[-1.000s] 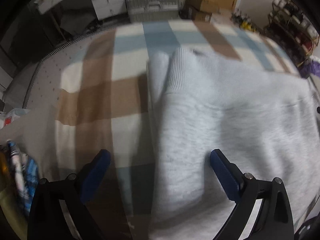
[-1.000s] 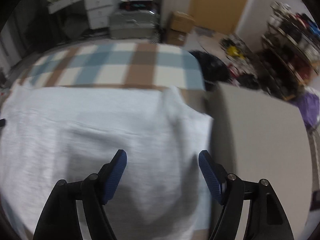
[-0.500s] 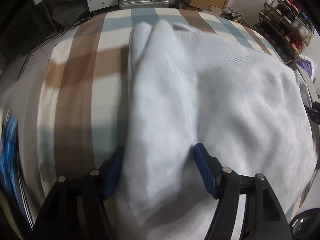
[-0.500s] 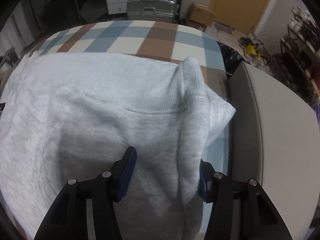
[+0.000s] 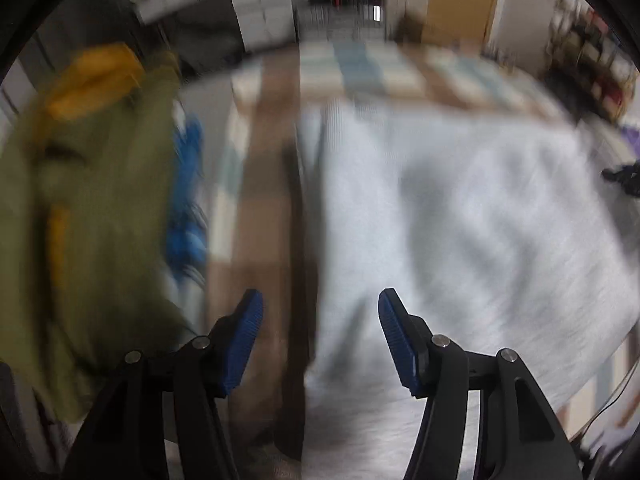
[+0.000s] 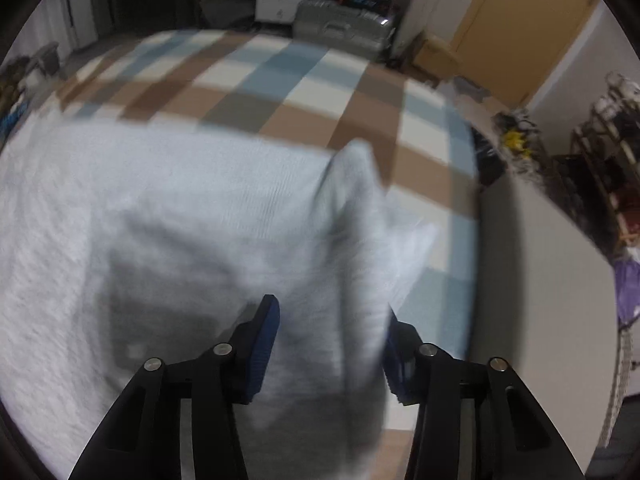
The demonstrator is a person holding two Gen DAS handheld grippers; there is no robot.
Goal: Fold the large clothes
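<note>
A large light grey sweatshirt [image 5: 460,208] lies spread on a checked blue, brown and white blanket [image 5: 264,184]. In the blurred left wrist view my left gripper [image 5: 320,328] is open over the garment's left edge, with nothing between its blue pads [image 5: 244,336]. In the right wrist view the sweatshirt [image 6: 180,208] has a raised fold [image 6: 356,220] at its right side. My right gripper [image 6: 330,344] straddles that fold with its jaws apart; the fold hides most of the right pad, and whether it grips is unclear.
An olive and yellow pile of clothes [image 5: 80,184] with blue fabric [image 5: 186,216] lies left of the blanket. A grey cushioned surface [image 6: 540,280] borders the blanket [image 6: 280,92] on the right. A suitcase [image 6: 340,24], drawers, a door and cluttered shelves stand behind.
My left gripper has let go of the sweatshirt's left edge, opened and swung left, bringing the olive pile into view. My right gripper has drawn back a little, still around the raised fold.
</note>
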